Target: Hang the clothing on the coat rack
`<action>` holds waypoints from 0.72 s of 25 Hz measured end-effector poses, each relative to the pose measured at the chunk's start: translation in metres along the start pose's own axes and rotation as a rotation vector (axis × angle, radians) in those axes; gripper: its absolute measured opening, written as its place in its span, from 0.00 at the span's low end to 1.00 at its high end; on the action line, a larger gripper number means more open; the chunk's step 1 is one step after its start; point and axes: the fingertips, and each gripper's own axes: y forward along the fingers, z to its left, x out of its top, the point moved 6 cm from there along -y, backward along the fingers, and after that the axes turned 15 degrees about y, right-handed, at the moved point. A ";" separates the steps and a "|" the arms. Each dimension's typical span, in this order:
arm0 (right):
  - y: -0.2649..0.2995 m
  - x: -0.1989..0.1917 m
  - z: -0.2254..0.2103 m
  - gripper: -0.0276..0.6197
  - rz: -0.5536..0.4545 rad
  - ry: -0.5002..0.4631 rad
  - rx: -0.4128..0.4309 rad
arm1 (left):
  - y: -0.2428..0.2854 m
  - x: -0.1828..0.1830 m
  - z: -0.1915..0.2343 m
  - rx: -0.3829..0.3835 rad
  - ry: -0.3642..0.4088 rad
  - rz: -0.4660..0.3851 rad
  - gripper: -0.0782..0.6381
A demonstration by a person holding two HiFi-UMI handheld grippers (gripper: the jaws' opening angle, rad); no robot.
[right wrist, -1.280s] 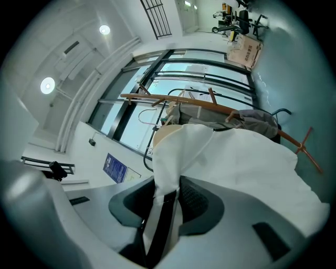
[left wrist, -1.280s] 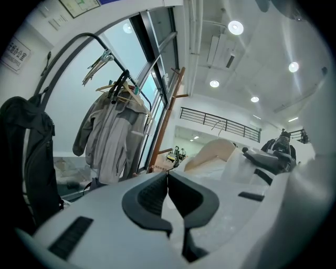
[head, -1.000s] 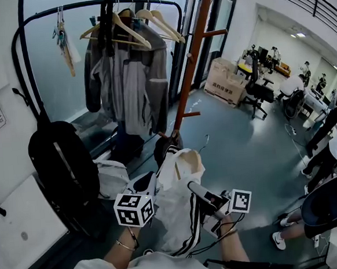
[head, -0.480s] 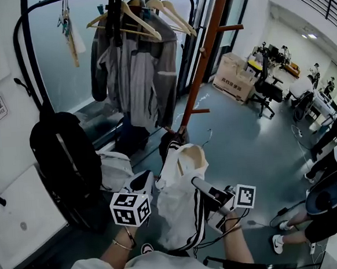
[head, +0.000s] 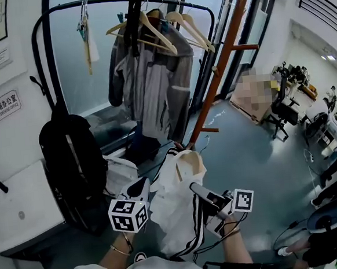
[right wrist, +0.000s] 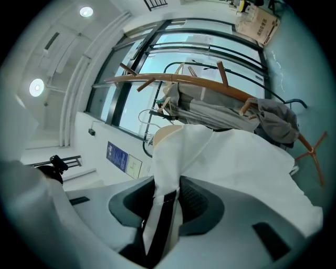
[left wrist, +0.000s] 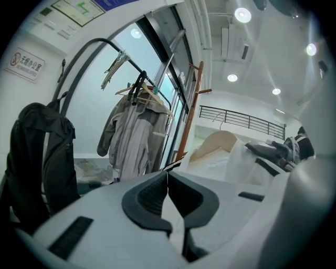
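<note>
Left gripper (head: 142, 188) pinches the white jacket (head: 174, 212), jaws pressed together. Right gripper (head: 194, 188) clamps its striped edge. A grey jacket (head: 150, 80) hangs far ahead.

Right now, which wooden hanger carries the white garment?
The low hanger nearest you, in the white garment. The other hangers hang on the black rail, one holding a grey jacket.

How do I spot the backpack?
Look for the tall black coat rack by the window. At its left end, low down against the white wall, is the backpack. It's the only big black bag; the jacket nearby is grey.
</note>
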 end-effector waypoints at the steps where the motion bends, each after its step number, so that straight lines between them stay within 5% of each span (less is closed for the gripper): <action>1: 0.001 0.005 0.001 0.26 0.020 0.003 0.005 | 0.003 0.003 -0.001 0.016 -0.004 -0.006 0.12; 7: 0.010 0.032 0.007 0.26 0.131 0.009 0.027 | 0.012 0.016 -0.009 0.095 -0.027 -0.028 0.12; 12: 0.011 0.051 0.015 0.26 0.151 -0.001 0.069 | 0.007 0.026 -0.016 0.129 0.043 -0.033 0.12; 18: 0.019 0.053 0.022 0.26 0.191 -0.020 0.058 | 0.001 0.027 -0.013 0.152 0.009 -0.033 0.12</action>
